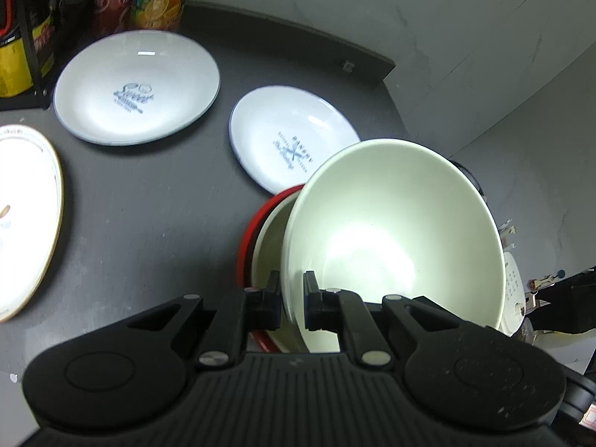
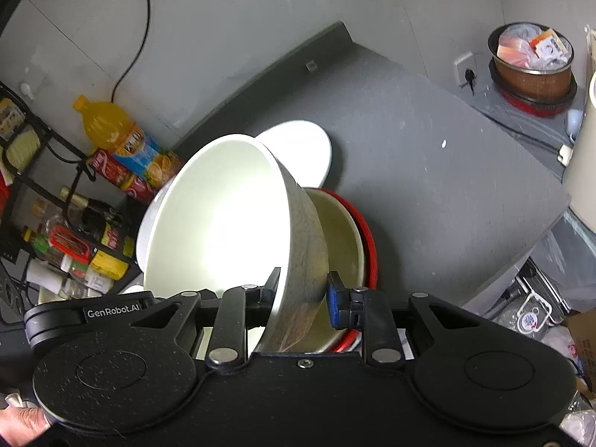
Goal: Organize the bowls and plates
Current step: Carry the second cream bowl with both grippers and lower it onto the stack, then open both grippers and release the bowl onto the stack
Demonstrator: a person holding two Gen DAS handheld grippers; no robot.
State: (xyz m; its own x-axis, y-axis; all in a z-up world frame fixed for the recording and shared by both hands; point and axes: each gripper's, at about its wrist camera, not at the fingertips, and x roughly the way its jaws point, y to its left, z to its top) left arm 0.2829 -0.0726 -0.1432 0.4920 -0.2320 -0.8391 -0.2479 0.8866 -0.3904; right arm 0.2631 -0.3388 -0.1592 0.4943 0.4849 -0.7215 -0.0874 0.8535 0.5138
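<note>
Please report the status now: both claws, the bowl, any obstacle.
Left claw and right claw both shut on pale bowl rim. Bowl tilted over red bowl. Small plate close behind.

Only clearly legible text is "GenRobot.AI" in white on the black body of the left claw (image 2: 111, 312), seen from the right wrist view. The two white plates (image 1: 138, 87) (image 1: 292, 141) carry blue printed logos, too blurry to read. Bottle (image 2: 123, 138) and can (image 1: 111, 0) labels are unreadable too.

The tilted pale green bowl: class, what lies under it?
Under the tilted pale green bowl sits a cream bowl inside a red dish; their bottoms are covered.
</note>
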